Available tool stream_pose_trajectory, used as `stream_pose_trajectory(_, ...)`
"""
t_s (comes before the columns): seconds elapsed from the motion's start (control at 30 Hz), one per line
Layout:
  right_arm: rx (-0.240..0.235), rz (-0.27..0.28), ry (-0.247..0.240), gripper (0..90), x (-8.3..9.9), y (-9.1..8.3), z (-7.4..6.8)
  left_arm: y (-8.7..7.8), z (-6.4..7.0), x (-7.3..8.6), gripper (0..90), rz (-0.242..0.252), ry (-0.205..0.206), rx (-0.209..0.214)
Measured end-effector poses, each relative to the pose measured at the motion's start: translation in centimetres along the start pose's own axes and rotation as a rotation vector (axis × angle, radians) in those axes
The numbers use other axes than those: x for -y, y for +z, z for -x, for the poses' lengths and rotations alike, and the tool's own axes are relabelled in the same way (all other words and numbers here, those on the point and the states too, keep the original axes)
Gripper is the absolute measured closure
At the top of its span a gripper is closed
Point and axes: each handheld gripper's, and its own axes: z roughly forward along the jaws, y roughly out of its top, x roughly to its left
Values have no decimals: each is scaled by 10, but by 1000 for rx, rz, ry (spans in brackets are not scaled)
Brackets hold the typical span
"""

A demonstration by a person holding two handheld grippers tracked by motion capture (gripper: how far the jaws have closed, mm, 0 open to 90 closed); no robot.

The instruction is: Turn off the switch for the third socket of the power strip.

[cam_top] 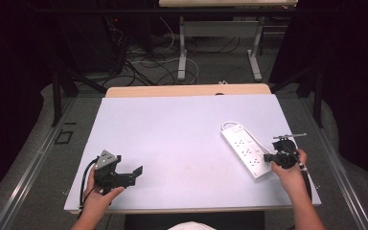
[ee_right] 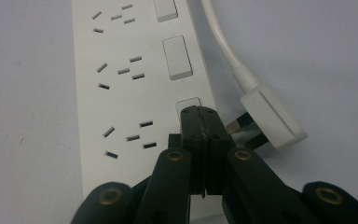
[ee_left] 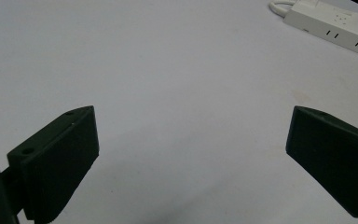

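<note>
Closed empty, my right gripper (ee_right: pixel 200 116) presses its tips on the near switch (ee_right: pixel 189 103) of the power strip (cam_top: pixel 247 150), right of centre; next, push down. Left gripper (cam_top: pixel 124 173) waits open.

The left matte-black two-jaw gripper (cam_top: pixel 136 171) carries a grey three-cornered plate (cam_top: pixel 106 158) and a black trailing cable (cam_top: pixel 83 184). The right matte-black gripper (ee_right: pixel 200 114) shows brass-coloured pivot rivets (ee_right: pixel 175 155) along its linkage arms. Forearms are bare.
</note>
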Motion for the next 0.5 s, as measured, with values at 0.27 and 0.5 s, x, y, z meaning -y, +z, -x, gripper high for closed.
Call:
stream_pose_trajectory(0.27,-3,6,-9,900,0,0,1,0,0,0,23,1,0,0)
stream_pose_trajectory(0.5,1,3,-25,879,0,-1,0,0,-1,0,23,-3,3,-4)
